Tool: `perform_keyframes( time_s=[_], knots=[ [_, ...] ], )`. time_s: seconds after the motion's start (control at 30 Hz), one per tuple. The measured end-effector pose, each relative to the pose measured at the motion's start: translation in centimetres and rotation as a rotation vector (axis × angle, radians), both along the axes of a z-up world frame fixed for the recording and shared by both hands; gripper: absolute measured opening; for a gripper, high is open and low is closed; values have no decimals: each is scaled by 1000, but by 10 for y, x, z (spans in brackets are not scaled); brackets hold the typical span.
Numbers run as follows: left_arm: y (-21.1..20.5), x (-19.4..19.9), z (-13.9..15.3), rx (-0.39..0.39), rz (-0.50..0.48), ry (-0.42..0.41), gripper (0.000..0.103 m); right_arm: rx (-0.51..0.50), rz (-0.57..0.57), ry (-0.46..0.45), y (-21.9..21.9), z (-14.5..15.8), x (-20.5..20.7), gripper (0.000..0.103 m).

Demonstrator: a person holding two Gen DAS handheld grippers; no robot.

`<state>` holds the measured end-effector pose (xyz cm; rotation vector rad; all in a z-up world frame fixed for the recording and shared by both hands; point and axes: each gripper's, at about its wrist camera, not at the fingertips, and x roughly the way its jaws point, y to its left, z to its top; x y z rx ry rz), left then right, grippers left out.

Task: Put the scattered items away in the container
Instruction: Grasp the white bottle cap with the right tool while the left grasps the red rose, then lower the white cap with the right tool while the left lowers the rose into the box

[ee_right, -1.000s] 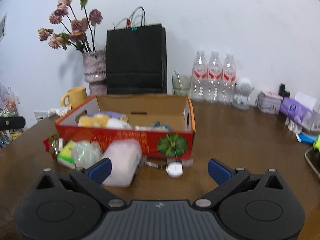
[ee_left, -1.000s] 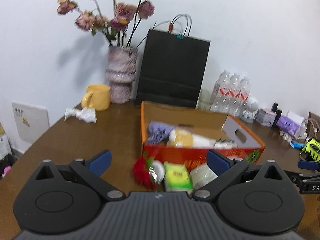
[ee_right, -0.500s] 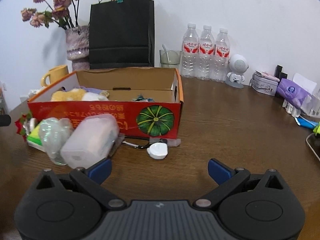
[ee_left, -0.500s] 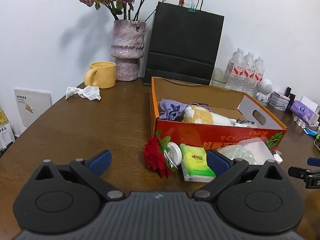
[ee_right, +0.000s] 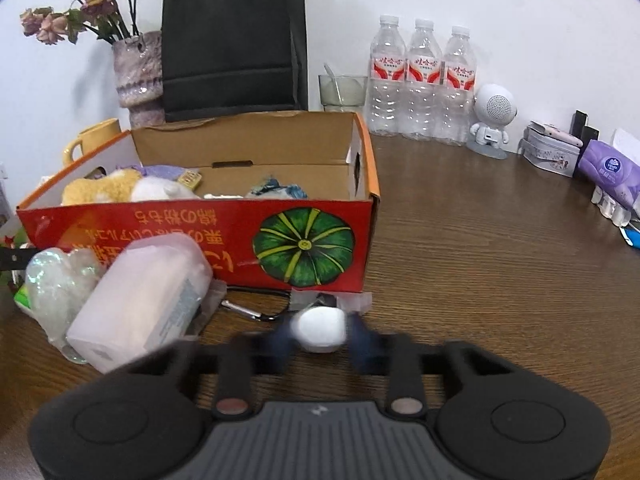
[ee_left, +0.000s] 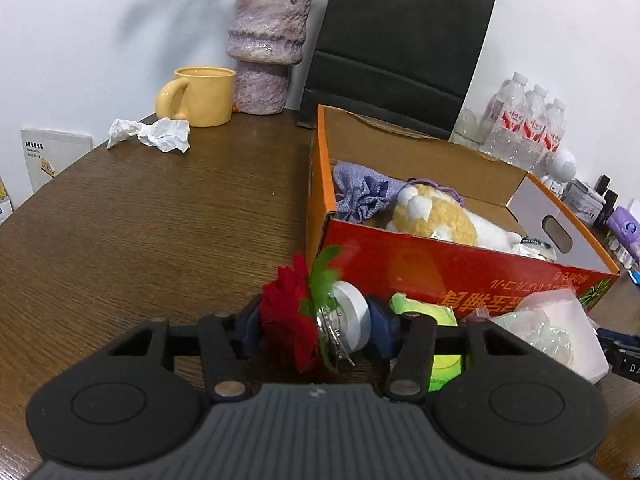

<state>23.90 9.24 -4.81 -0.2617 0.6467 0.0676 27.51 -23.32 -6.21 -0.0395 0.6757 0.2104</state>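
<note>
Fingers of the left gripper point(ee_left: 316, 326) are drawn in around a red artificial rose point(ee_left: 290, 314) and the white round jar point(ee_left: 350, 316) lying against it, with the blue pads pressed on either side of the pair, just in front of the cardboard box point(ee_left: 460, 276). Fingers of the right gripper point(ee_right: 320, 340) sit close on both sides of a small white case point(ee_right: 320, 329) on the desk point(ee_right: 480, 260); motion blur hides whether the pads actually touch it, so I cannot tell if it is clamped.

Both clusters lie outside the box, near its red front wall. Beside the rose is a green tissue pack point(ee_left: 428, 312), then a crinkled clear bag point(ee_right: 60, 280) and a pale pink plastic container point(ee_right: 144, 292) leaning against the box. A black carabiner point(ee_right: 256, 304) rests on the desk between the pink container and the white case.

Inside the box lie a yellow-and-white plush toy point(ee_left: 440, 220) and a purple cloth pouch point(ee_left: 360, 192). Behind it stand a black paper bag point(ee_right: 234, 36), a vase point(ee_left: 268, 44), a yellow mug point(ee_left: 200, 96) and three water bottles point(ee_right: 422, 80).
</note>
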Motion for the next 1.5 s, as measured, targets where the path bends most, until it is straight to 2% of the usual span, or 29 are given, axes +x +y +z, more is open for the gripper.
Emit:
perform_keyframes(
  time_s=[0.2, 0.63, 0.87, 1.07, 1.17, 1.27, 1.4, 1.5],
  knots=[
    [3, -10, 1, -9, 11, -33, 52, 16, -3, -43, -3, 4, -12, 25],
    [4, -19, 5, -10, 17, -72, 52, 26, -4, -73, -3, 6, -19, 25],
    [3, -35, 39, -61, -50, -178, 52, 90, 11, -169, -14, 43, -31, 25],
    [-15, 9, 83, -3, -109, -248, 52, 78, 58, -249, 1, 87, 3, 25],
    [-23, 41, 93, -19, -106, -265, 53, 95, 68, -255, 17, 96, 34, 25],
    [-27, 78, 91, -30, -100, -261, 53, 101, 52, -246, 30, 94, 68, 25],
    [-33, 120, 74, -72, -75, -200, 53, 139, 34, -182, 43, 77, 112, 25],
    [-46, 142, 62, -72, -126, -143, 53, 98, 37, -145, 54, 62, 134, 25]
  ],
)
